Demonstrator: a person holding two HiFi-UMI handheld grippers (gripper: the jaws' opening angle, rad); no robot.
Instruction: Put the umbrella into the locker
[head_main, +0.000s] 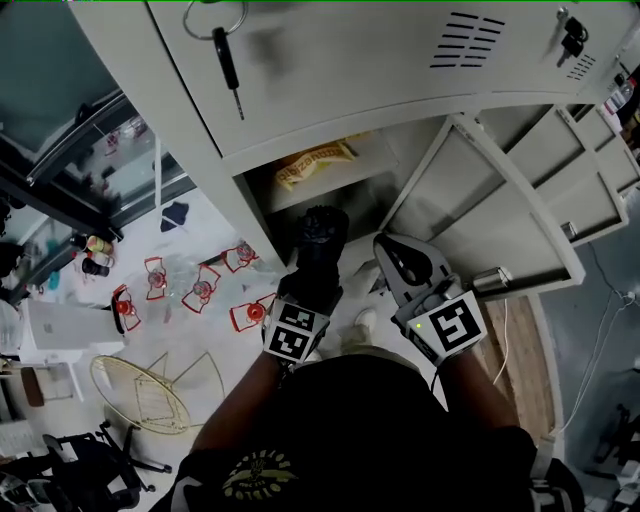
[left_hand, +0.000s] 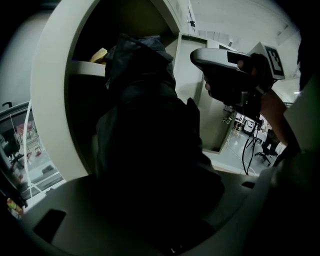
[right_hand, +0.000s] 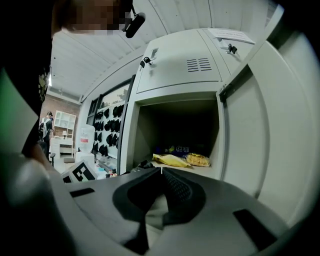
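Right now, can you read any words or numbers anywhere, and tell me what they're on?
No text here can be read for sure.
Yellow snack bag: dark print, too blurred to read.
Blue packet: pale letters, too small to read.
Paper sheet stuck up high: too small to read.
Black shirt: yellow badge, lettering unreadable.

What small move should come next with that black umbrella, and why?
Probably push the left gripper forward: it holds the umbrella at the mouth of the open locker, the door is swung aside, and dark space shows beneath the snack bags.
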